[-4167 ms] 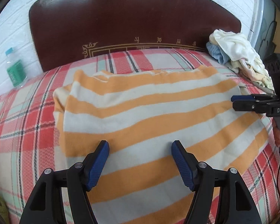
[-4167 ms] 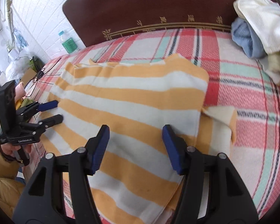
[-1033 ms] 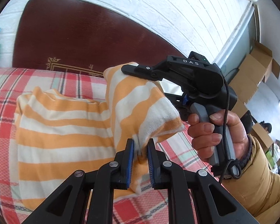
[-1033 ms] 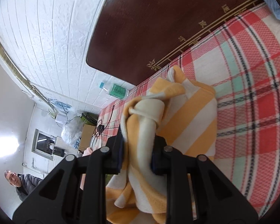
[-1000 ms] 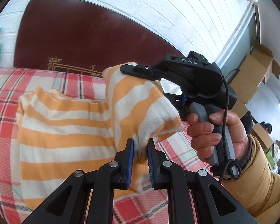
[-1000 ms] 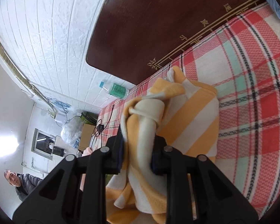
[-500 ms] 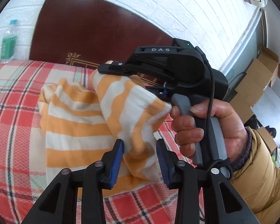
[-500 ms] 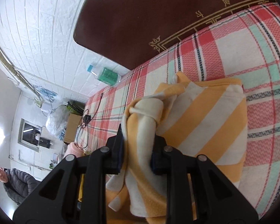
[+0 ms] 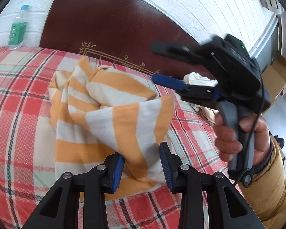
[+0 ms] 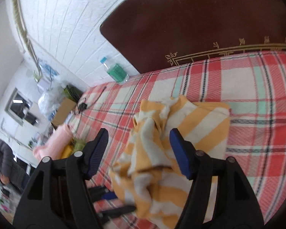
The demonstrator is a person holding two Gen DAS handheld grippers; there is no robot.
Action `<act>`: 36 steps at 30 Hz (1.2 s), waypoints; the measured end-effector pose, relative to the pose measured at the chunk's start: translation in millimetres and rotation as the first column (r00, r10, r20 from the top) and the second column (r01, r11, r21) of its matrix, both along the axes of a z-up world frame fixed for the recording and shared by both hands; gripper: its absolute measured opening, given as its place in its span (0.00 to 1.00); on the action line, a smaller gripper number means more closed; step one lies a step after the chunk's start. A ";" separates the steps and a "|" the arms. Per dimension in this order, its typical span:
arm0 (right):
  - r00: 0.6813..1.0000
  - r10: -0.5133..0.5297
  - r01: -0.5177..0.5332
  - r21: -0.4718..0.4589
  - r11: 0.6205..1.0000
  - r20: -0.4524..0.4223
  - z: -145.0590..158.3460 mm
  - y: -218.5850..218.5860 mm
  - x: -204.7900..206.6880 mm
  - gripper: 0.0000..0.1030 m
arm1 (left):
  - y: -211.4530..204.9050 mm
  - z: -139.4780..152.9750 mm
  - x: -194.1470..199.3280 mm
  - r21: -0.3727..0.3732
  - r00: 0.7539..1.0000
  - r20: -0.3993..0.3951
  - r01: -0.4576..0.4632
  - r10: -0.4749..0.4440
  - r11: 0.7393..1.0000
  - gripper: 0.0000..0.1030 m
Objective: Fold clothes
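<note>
Looking along my left gripper (image 9: 142, 164), I see its blue pads standing well apart, with a fold of the orange-and-white striped garment (image 9: 112, 118) hanging loosely between them; the cloth brushes the left pad, but the jaws are not pinching it. The garment lies bunched on the plaid bedspread (image 9: 19, 114), roughly midway across the bed and toward the headboard (image 9: 112, 24), with one flap lifted and draped toward me.

My right gripper (image 9: 163, 64) shows in the left view at the right, blurred, held in a hand (image 9: 238, 133) in a mustard-yellow sleeve (image 9: 272, 187). Its two fingers are spread wide, the lower blue one just above the garment's top fold and gripping nothing. From the right wrist camera the same holds: the right gripper (image 10: 139, 152) has its pads far apart, with the rumpled garment (image 10: 173, 133) lying below and between them on the bedspread (image 10: 257, 95), not clamped.

A clear bottle with a green label (image 9: 17, 30) stands at the bed's far left corner against the white brick wall (image 9: 209, 5). A heap of pale clothes (image 9: 198, 80) sits near the far right side of the bed, partly hidden behind the right gripper. In the right view a person in a dark jacket (image 10: 2, 156) stands at the left edge of the room, blurred.
</note>
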State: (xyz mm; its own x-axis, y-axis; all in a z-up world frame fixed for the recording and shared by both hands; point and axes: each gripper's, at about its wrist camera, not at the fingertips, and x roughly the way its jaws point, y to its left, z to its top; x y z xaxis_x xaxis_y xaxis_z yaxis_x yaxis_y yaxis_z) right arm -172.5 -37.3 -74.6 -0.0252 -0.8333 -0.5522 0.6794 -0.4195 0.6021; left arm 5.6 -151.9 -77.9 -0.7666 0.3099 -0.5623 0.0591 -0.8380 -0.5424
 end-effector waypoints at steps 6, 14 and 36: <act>0.984 0.121 -0.107 0.110 0.988 -0.129 -12.7 8.8 45.9 0.67 | -9.9 -4.4 6.3 0.028 1.000 0.005 -0.009 0.008 1.000 0.34; 0.971 0.162 -0.134 0.158 0.978 -0.177 -27.4 -16.2 61.0 0.33 | -19.1 -2.5 9.9 0.027 1.000 0.000 -0.019 0.019 0.999 0.35; 0.909 0.366 -0.333 0.182 0.925 -0.199 -31.1 -25.0 110.0 0.43 | -41.4 30.9 42.3 -0.134 0.997 -0.056 0.053 -0.061 0.990 0.63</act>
